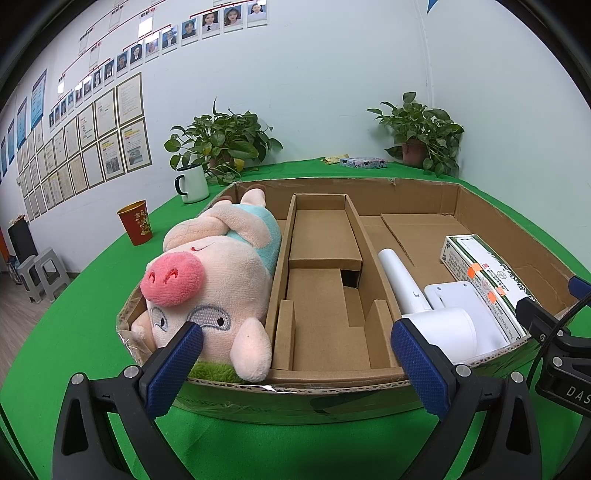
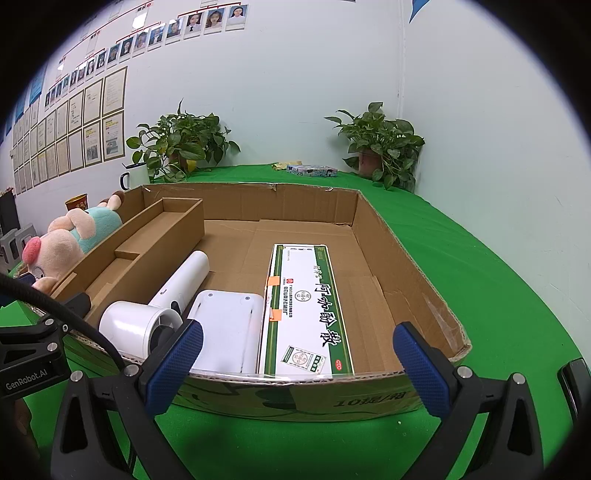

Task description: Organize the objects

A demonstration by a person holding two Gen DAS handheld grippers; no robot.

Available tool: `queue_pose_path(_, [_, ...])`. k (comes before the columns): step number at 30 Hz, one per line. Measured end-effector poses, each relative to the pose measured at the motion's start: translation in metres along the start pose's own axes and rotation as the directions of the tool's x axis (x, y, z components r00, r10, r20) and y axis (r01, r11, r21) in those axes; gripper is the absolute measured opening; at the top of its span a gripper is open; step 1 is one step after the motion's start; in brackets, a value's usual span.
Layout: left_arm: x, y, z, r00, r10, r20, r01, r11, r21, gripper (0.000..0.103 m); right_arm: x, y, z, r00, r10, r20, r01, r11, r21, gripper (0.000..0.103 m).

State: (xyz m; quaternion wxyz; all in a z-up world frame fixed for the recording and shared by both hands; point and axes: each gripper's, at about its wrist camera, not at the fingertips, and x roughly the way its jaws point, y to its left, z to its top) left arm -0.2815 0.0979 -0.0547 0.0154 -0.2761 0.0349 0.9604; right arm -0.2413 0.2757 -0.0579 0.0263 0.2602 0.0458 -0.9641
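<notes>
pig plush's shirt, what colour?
Light teal, on the pig lying in the box's left compartment. Left wrist view shows it best.

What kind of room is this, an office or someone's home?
Most likely an office or lab set up for recording demos. The wall carries an organisation chart of staff portrait photos and rows of framed documents, and the table wears a bright green cloth with potted plants at the back.
</notes>
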Motion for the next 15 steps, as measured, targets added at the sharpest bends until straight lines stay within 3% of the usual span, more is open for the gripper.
queue_pose_path(15, [0.0002, -0.0007, -0.0007, 1.0, 0.001, -0.001, -0.001, 1.0, 0.0, 0.103, 0.0001, -0.0002, 0.0, 1.0, 0.0, 0.0, 0.0, 1.0, 0.0, 0.102])
